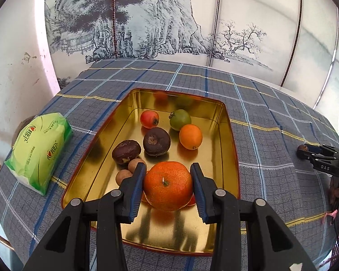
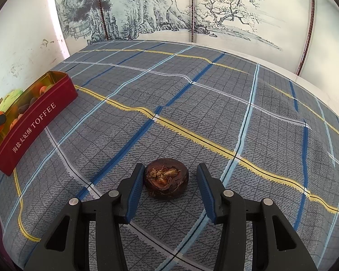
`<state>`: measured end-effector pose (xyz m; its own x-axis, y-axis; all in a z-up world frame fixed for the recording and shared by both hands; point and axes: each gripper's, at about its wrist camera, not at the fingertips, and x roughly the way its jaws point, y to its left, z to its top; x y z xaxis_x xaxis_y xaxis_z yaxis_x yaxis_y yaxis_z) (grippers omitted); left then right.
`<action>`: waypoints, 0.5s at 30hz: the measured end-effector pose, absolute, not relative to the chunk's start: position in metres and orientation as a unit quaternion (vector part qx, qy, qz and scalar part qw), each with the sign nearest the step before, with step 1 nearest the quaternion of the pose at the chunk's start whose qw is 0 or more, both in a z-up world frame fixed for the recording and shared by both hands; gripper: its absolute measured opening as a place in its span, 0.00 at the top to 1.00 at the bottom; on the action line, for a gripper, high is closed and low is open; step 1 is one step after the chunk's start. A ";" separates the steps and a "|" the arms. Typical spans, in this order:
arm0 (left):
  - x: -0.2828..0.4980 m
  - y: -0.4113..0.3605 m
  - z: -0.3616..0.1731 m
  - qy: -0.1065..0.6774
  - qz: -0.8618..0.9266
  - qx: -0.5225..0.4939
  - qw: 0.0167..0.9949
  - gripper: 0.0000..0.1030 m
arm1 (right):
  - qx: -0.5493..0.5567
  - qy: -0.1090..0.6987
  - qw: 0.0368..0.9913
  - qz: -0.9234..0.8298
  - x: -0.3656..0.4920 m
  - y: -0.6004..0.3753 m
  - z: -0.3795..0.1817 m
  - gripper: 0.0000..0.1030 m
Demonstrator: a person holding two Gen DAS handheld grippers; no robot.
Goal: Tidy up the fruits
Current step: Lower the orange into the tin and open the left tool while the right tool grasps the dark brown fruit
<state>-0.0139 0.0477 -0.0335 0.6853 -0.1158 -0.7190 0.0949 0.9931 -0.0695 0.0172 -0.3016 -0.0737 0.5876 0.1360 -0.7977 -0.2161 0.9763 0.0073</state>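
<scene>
A gold-lined tin (image 1: 228, 135) with red outer walls (image 2: 34, 122) lies on the plaid cloth. Inside are a red fruit (image 1: 149, 119), a green fruit (image 1: 180, 119), a small orange fruit (image 1: 190, 136), two dark chestnut-like fruits (image 1: 156, 141) and small brown round ones (image 1: 124, 177). My left gripper (image 1: 168, 177) is shut on a large tangerine (image 1: 168, 185), held over the tin's near end. On the cloth to the right lies a dark brown chestnut-like fruit (image 2: 166, 178). My right gripper (image 2: 168, 177) straddles it; the left pad touches and the right pad stands off.
A green tissue pack (image 1: 39, 149) lies left of the tin, near the table's left edge. A painted screen stands behind the table. The right gripper (image 1: 305, 152) and a hand show at the right edge of the left wrist view.
</scene>
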 end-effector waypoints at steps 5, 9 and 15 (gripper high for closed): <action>-0.012 0.048 -0.035 0.394 -0.057 -0.015 0.917 0.65 | -0.045 0.443 0.890 0.099 0.017 -0.302 -0.074 0.53; -0.008 0.049 -0.039 0.397 -0.056 -0.013 0.916 0.65 | -0.046 0.443 0.890 0.099 0.017 -0.302 -0.074 0.53; -0.004 0.051 -0.043 0.399 -0.055 -0.013 0.915 0.65 | -0.046 0.443 0.890 0.099 0.017 -0.301 -0.074 0.53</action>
